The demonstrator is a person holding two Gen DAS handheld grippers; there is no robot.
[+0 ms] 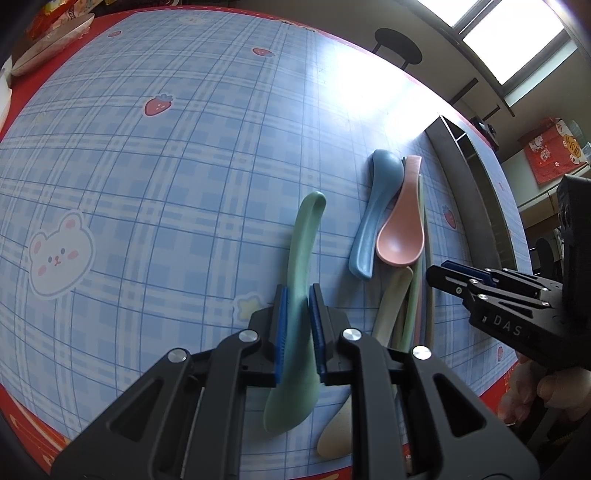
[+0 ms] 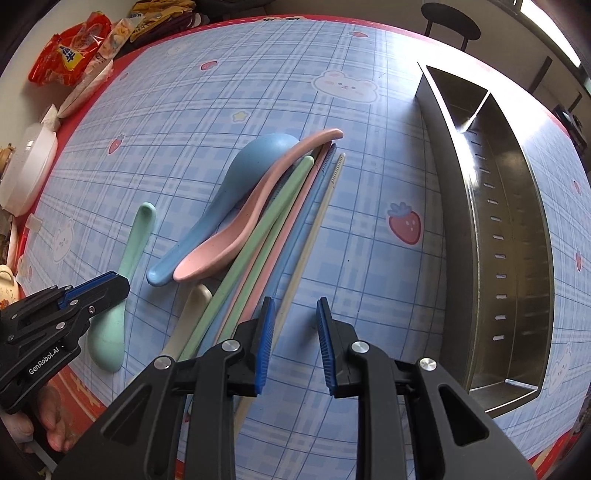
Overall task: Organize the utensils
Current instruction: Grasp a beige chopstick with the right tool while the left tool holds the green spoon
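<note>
My left gripper (image 1: 297, 295) is shut on the handle of a green spoon (image 1: 301, 258), whose bowl sits low near the camera; the spoon also shows in the right wrist view (image 2: 127, 266). A blue spoon (image 2: 221, 206), a pink spoon (image 2: 236, 236), a cream spoon (image 2: 192, 310) and several coloured chopsticks (image 2: 288, 229) lie in a pile on the blue plaid tablecloth (image 2: 369, 258). My right gripper (image 2: 295, 314) is open and empty, just right of the chopsticks' near ends. A steel utensil tray (image 2: 498, 221) with a divider stands to the right.
Snack bags (image 2: 74, 51) and white dishes (image 2: 26, 173) sit at the table's far left edge. A black stool (image 2: 450, 22) stands beyond the table. The tablecloth has a red border (image 2: 85, 387) near me.
</note>
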